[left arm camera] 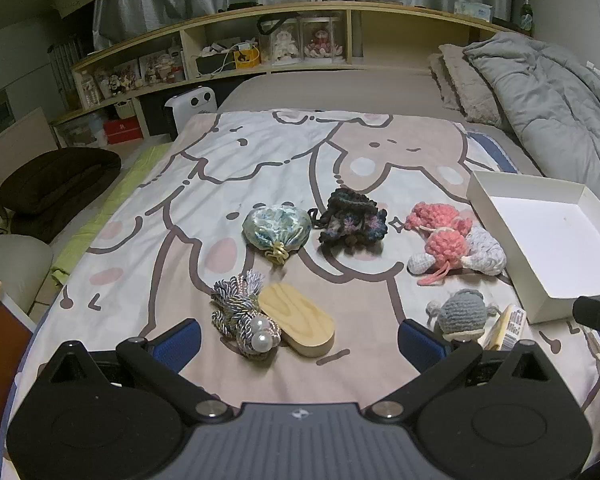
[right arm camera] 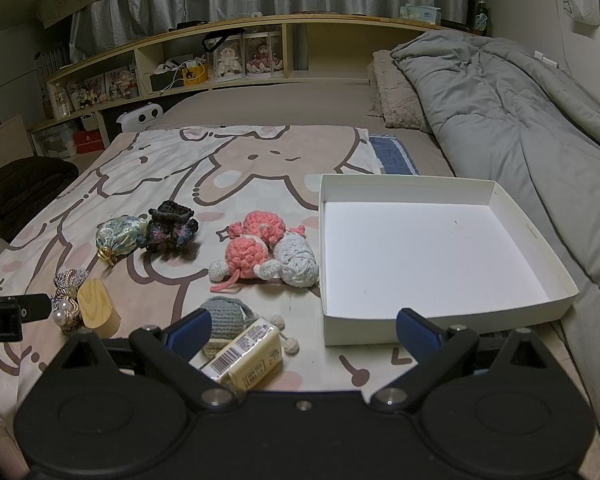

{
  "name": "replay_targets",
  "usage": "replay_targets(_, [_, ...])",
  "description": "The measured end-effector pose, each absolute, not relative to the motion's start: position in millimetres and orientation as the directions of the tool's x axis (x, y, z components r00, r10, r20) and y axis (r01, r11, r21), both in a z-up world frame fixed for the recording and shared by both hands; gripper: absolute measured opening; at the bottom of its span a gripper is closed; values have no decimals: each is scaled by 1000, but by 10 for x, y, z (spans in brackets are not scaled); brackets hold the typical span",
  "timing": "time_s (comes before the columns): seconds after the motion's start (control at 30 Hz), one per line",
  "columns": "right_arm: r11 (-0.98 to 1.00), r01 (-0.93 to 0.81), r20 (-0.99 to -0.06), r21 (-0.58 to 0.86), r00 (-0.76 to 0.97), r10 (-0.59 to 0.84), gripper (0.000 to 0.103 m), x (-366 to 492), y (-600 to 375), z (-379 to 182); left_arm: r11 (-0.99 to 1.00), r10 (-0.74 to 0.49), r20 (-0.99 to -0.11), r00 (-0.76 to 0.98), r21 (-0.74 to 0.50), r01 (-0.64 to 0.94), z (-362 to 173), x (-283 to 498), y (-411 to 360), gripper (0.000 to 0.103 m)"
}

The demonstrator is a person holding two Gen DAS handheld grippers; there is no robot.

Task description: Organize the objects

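Bed, cartoon-print blanket (left arm camera: 260, 168): 1 white box (right arm camera: 440, 260); grey duvet (right arm camera: 500, 120); wooden shelf (left arm camera: 260, 40), curtains behind. Left tool (left arm camera: 300, 336), right tool (right arm camera: 300, 330): both apart, holding nothing.

toys (right arm camera: 260, 248) left of box (right arm camera: 540, 240), on bedspread (right arm camera: 180, 168)

Two matte-black hand-held tongs: the left tongs (left arm camera: 300, 338) carry blue-padded fingers (left arm camera: 186, 338) on black linkage arms with silver pivot screws, behind a ribbed grey plate; the right tongs (right arm camera: 302, 330) match, on a plain black plate.
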State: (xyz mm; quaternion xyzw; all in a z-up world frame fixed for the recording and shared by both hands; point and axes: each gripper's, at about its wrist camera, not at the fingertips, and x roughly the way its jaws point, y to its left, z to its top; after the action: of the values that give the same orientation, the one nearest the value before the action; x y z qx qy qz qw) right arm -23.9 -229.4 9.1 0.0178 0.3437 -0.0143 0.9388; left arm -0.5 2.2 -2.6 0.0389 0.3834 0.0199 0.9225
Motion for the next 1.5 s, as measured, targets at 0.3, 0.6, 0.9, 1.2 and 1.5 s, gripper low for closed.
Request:
replay_targets(0.3, [999,39,-646,24,763,-15,100,-240,-2298,99,996,66,-706,705,88,-6,-26,-6,24,103])
replay_targets(0.6, [999,39,-647,24,763,-14,100,-241,-2294,104,997,62,-707,705,83,-5,-20,-8,22,103])
replay_targets(0.9, [999,38,-647,24,762,-13,100,-241,-2295,103,997,60,-708,704,80,-5,-12,-9,21,103])
replay_targets(1.2, [999,38,-648,24,762,-14,100,-240,-2291,108,997,58,-706,705,77,-4,-3,-10,30,103])
replay_targets(1.5, [999,38,-648,24,761,-14,100,-238,-2290,111,997,57,-707,705,78,-2,4,-10,29,103])
